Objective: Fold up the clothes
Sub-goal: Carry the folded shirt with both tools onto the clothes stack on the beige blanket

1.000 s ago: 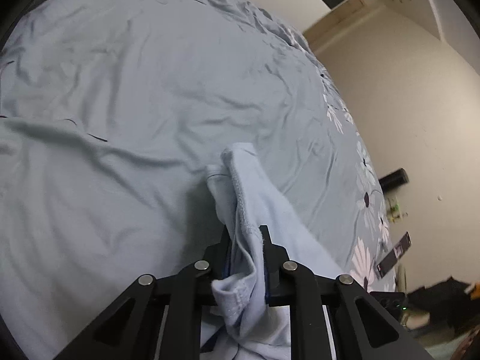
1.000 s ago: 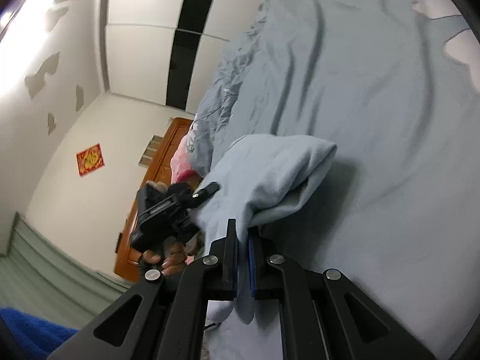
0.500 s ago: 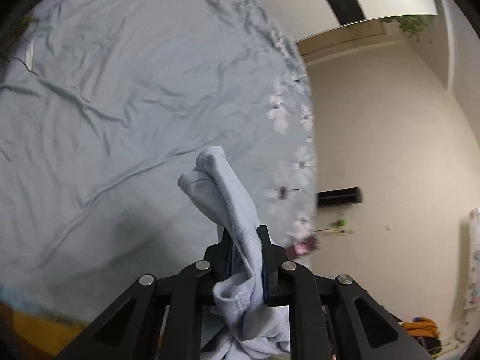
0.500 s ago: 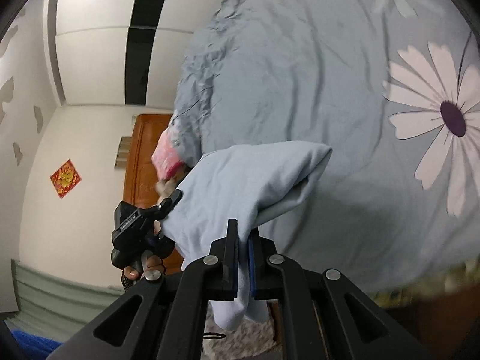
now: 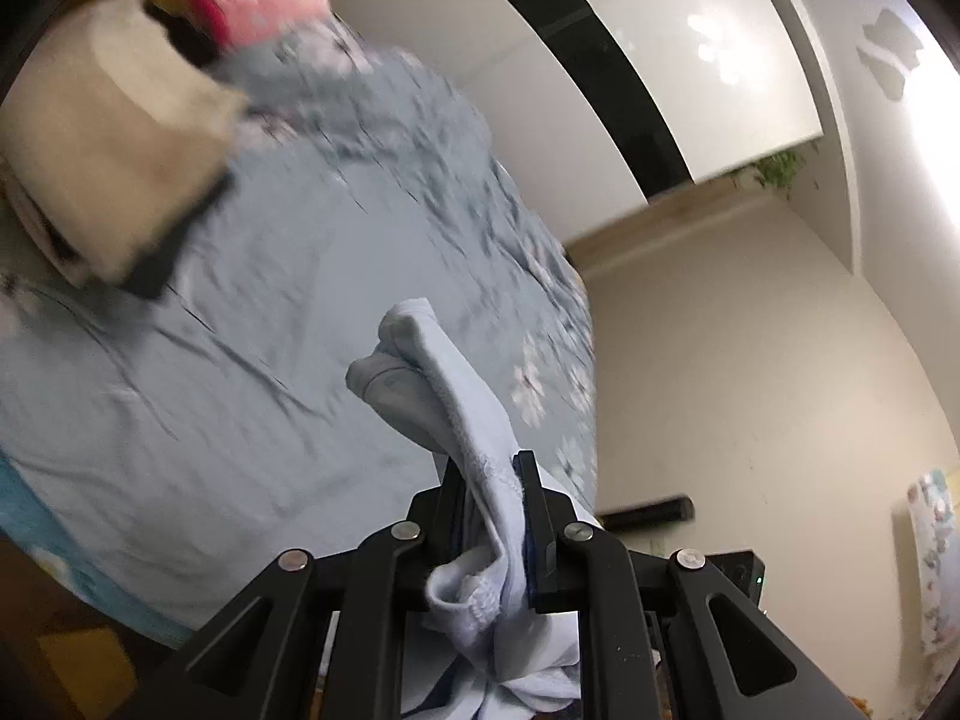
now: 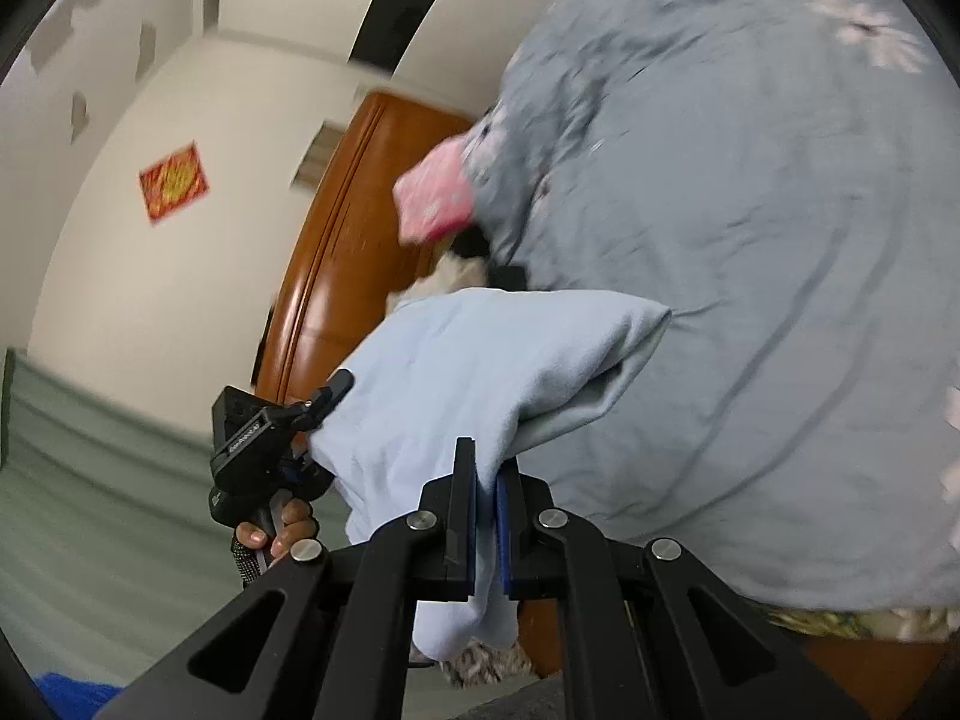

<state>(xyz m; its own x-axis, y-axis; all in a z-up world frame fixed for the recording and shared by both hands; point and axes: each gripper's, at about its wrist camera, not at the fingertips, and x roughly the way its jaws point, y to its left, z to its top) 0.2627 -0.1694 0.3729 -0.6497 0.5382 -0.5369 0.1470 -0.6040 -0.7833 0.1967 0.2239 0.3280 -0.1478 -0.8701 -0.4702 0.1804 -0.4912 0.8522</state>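
The left tool (image 5: 492, 474) is clamped on a bunched hem of the pale blue knit garment (image 5: 456, 420), which rises from between the fingers toward the frame centre and hangs crumpled below them at the lower middle. The right tool (image 6: 486, 480) is clamped on another edge of the same garment (image 6: 480, 372); the cloth spreads up and to the right above the fingers and a short tail hangs below. In the right wrist view the left tool (image 6: 270, 438) appears at lower left, touching the cloth. The garment is held above the grey-blue flowered bedsheet (image 5: 252, 300), clear of it.
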